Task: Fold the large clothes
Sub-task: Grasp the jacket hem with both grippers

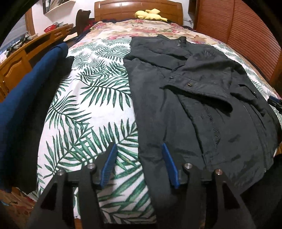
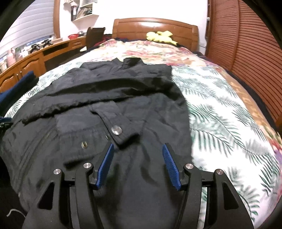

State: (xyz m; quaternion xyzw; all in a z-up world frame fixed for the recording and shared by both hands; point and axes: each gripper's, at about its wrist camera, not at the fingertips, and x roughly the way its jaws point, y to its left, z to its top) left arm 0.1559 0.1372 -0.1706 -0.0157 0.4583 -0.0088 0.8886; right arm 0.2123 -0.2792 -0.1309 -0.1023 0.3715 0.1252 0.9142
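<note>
A large black jacket [image 1: 202, 98] lies spread on the bed, collar toward the headboard, both sleeves folded across its front. My left gripper [image 1: 139, 146] is open and empty, hovering over the jacket's left edge near the hem. In the right wrist view the jacket [image 2: 105, 105] fills the middle, with a sleeve cuff and its metal snap [image 2: 116, 130] just ahead of my right gripper [image 2: 138, 147]. That gripper is open and empty above the jacket's lower right part. The right gripper's tip shows at the left wrist view's right edge [image 1: 275, 102].
The bed has a palm-leaf cover [image 1: 91, 109] and a wooden headboard [image 1: 139, 8] with a yellow plush toy [image 1: 149, 15]. A dark blue garment [image 1: 30, 98] hangs at the bed's left side. A wooden desk [image 2: 35, 58] stands left, and slatted wooden doors [image 2: 246, 52] right.
</note>
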